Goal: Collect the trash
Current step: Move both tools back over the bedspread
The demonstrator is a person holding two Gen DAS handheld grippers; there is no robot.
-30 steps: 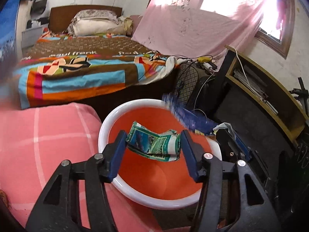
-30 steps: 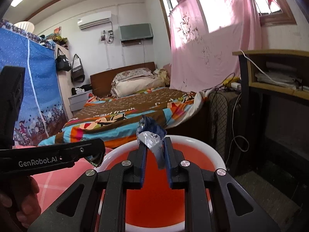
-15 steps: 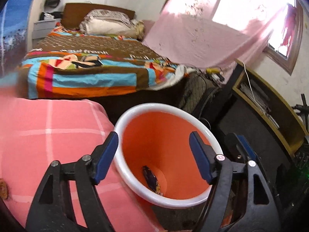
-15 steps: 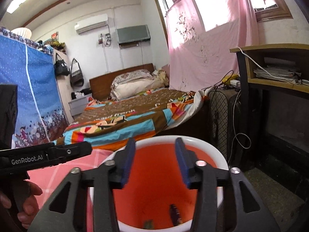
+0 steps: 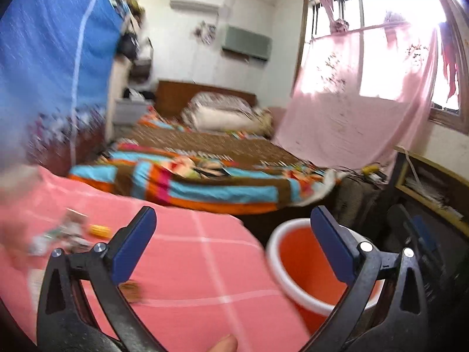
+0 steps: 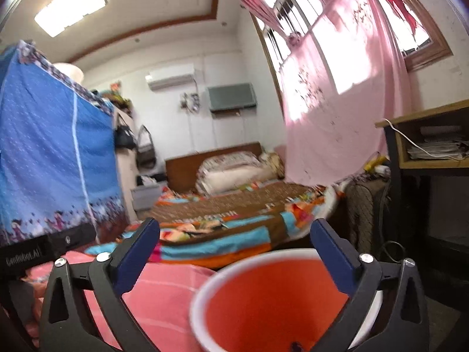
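Observation:
An orange bin with a white rim [image 5: 296, 261] stands beside the pink checked cloth surface [image 5: 190, 267]; it also shows in the right wrist view [image 6: 263, 302]. My left gripper [image 5: 231, 234] is open and empty, over the cloth's right edge, left of the bin. My right gripper [image 6: 234, 243] is open and empty above the bin's rim. Blurred wrappers [image 5: 63, 234], a yellow scrap [image 5: 99, 230] and a brown scrap [image 5: 130, 289] lie on the cloth at left. A small dark piece [image 6: 296, 345] lies inside the bin.
A bed with a striped blanket [image 5: 205, 176] lies behind the cloth surface. A blue wardrobe cover [image 5: 52, 67] stands at left. A wooden shelf unit [image 5: 433, 182] and dark equipment stand at right. The left gripper's body [image 6: 32, 252] shows at the right view's left edge.
Both grippers opened and dropped their wrappers into the bin. Both then lifted and swung left; the left one now faces the cloth with the scraps.

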